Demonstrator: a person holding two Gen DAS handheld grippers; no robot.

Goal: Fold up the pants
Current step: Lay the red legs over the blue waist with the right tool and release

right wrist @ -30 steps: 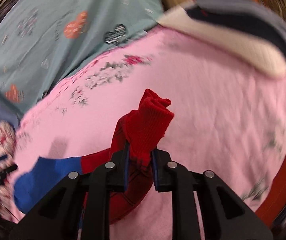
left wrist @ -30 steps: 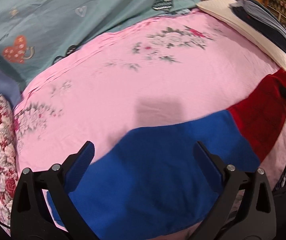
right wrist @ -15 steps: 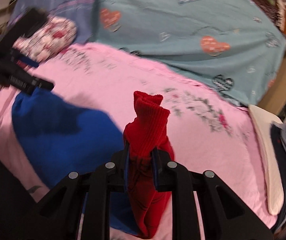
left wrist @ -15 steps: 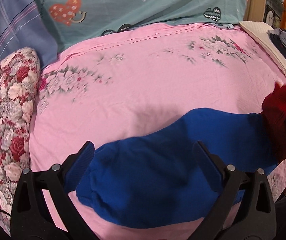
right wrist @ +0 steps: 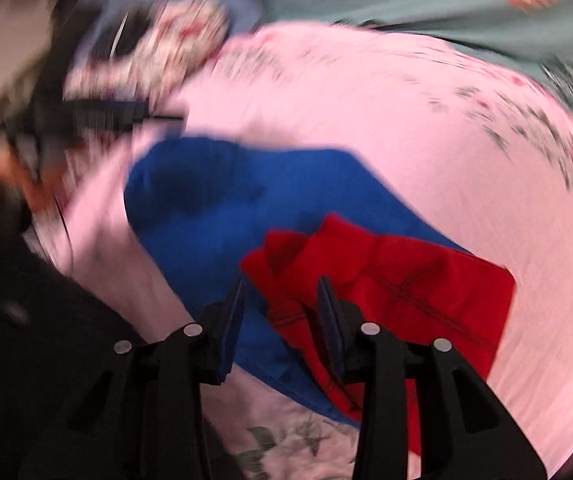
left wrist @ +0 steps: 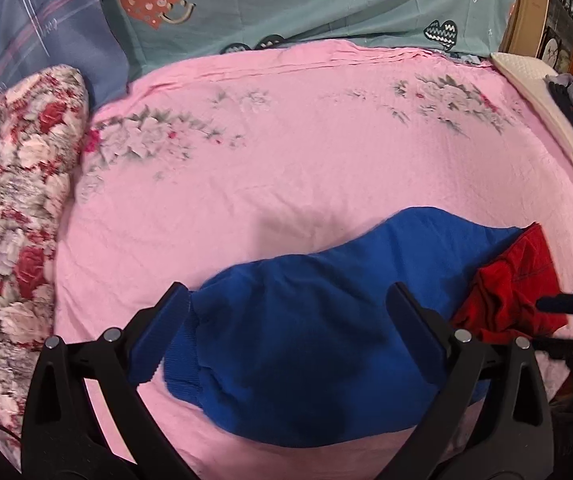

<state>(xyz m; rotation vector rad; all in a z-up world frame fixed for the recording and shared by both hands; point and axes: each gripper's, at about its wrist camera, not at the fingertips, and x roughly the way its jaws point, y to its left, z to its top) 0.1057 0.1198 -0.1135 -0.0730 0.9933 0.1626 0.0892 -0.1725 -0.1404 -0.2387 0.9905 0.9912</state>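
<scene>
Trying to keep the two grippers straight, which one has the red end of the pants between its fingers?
The right gripper: the pants' red end lies between its just-opened jaws. The left gripper stands wide over the blue part.

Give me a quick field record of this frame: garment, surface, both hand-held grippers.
garment: pants, blue part with red part folded onto it
surface: pink floral sheet
left hand-held gripper: open, over the blue part, holding nothing
right hand-held gripper: jaws just opened, red fabric between them, no longer pinched
nearby: floral pillow, teal heart-print cover
view quality: right wrist blurred
</scene>
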